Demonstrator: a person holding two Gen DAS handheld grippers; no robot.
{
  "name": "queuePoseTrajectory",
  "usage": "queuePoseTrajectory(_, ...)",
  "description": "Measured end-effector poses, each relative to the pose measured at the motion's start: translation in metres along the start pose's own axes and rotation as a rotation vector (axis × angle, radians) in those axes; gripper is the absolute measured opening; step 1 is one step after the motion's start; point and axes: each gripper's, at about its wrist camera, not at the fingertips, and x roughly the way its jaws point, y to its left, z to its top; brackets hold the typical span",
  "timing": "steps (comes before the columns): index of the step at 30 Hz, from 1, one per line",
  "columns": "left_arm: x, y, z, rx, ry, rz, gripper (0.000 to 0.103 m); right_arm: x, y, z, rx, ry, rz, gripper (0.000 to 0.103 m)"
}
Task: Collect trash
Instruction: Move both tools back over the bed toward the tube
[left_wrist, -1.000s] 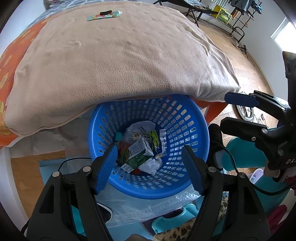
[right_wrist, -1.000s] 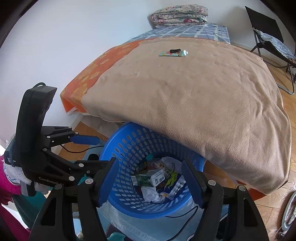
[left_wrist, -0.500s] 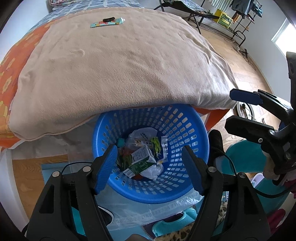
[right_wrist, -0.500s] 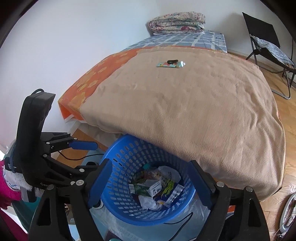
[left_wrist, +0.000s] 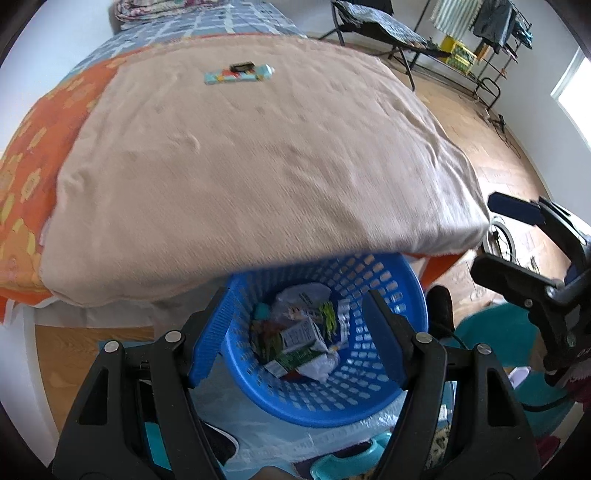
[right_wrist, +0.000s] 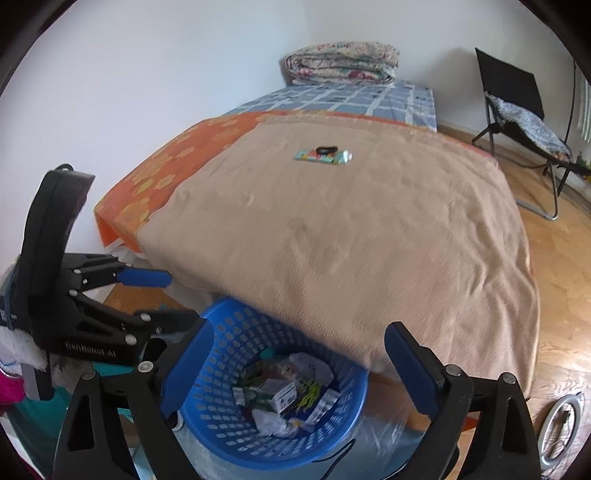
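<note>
Both grippers hang over the blue basket (left_wrist: 373, 387), pointing steeply down. The left gripper (left_wrist: 297, 336) has its jaws apart with nothing between the pads; the basket's inside shows through the gap. Directly below and just ahead of its fingertips lies the collected trash (left_wrist: 299, 343): a green-and-white carton, crumpled white wrappers and a yellow-green packet, all heaped at the basket's bottom.

The right gripper (right_wrist: 295, 367) is just beside the left one, on its right, and its jaws are opening, wide apart and empty. The same basket (right_wrist: 221, 424) sits below its fingers, with the trash pile (right_wrist: 284, 398) under the gap and slightly toward its left finger.

Beyond the basket's far rim, the beige blanket (right_wrist: 351, 240) on the bed overhangs the basket's edge. Well ahead of both grippers, out on the blanket's far part, lies a flat colourful wrapper (right_wrist: 323, 156) with a small dark object (right_wrist: 325, 150) resting on top of it.
</note>
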Motion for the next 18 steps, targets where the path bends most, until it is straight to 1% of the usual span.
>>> queuePoseTrajectory(3, -0.006, 0.01, 0.014, -0.026, -0.028, 0.01, 0.074, -0.001, 0.0, 0.009, -0.005, -0.005, -0.024, 0.095)
queuePoseTrajectory(6, -0.01, 0.019, 0.026, -0.052, -0.049, 0.008, 0.074, -0.001, -0.003, 0.019, 0.005, -0.008, -0.01, 0.095)
queuePoseTrajectory(11, -0.017, 0.03, 0.048, -0.036, -0.096, 0.051, 0.074, -0.003, -0.007, 0.034, 0.012, -0.023, -0.013, 0.095)
queuePoseTrajectory(18, -0.017, 0.046, 0.079, -0.041, -0.139, 0.062, 0.074, 0.001, -0.014, 0.054, 0.001, -0.041, -0.04, 0.095)
